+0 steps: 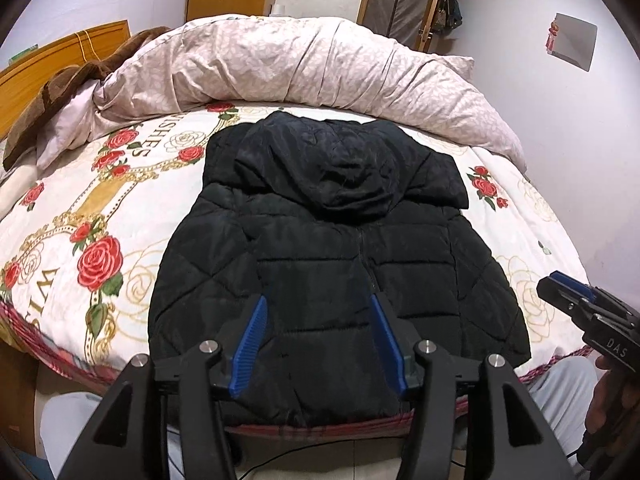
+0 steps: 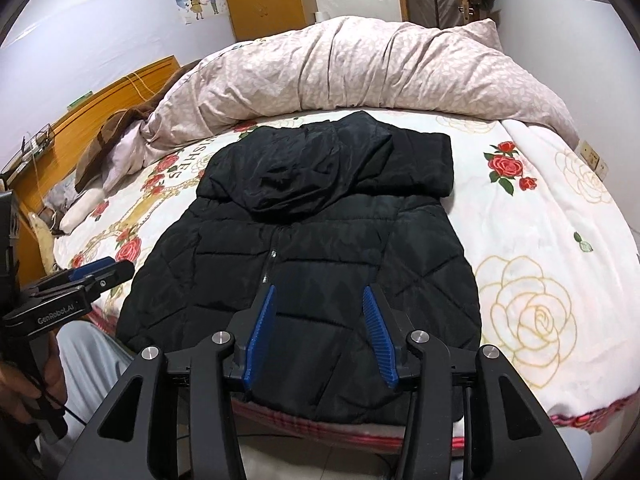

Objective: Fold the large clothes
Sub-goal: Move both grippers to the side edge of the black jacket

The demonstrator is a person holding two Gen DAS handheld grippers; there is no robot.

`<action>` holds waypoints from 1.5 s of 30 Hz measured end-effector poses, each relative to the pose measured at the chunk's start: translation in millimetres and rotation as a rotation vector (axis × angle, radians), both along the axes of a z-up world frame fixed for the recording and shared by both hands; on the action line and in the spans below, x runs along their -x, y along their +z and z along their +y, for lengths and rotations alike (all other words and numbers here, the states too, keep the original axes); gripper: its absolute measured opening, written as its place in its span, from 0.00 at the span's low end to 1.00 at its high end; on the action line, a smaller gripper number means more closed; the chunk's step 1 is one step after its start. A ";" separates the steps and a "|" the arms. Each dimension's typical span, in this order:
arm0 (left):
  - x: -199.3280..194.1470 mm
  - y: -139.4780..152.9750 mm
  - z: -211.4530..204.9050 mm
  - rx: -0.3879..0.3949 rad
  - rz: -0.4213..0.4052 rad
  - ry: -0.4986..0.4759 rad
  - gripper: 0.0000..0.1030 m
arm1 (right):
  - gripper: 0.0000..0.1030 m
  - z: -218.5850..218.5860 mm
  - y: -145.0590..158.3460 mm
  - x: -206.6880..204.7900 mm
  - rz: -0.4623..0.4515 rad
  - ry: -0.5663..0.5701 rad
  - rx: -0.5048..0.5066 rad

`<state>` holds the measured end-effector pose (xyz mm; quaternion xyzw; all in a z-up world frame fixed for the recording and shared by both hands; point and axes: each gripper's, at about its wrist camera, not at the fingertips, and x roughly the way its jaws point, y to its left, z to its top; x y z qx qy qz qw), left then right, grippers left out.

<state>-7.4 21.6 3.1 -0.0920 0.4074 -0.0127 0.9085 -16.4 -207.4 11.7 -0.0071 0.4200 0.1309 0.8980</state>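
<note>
Only the right wrist view shows a wall socket (image 2: 591, 156); both tongs (image 1: 316, 306) (image 2: 319, 295) hover released above the black jacket (image 1: 340, 248).

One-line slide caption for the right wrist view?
Black hooded puffer jacket lying flat on rose-print bedspread, right gripper open above its hem.

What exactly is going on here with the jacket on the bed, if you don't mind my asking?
A person is folding a black puffer jacket on a bed with a rose-print cover, using a handheld gripper in each hand. The jacket lies flat near the bed's edge, its sleeves already tucked in and its hood lying on top. The left gripper and the right gripper hover above the hem, jaws open, holding nothing. A pink duvet is bunched behind.
</note>
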 end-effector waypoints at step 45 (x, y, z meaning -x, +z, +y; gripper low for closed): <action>-24.0 -125.4 124.8 -0.032 0.222 0.290 0.72 | 0.65 -139.0 -122.6 -48.3 0.302 -0.337 -0.073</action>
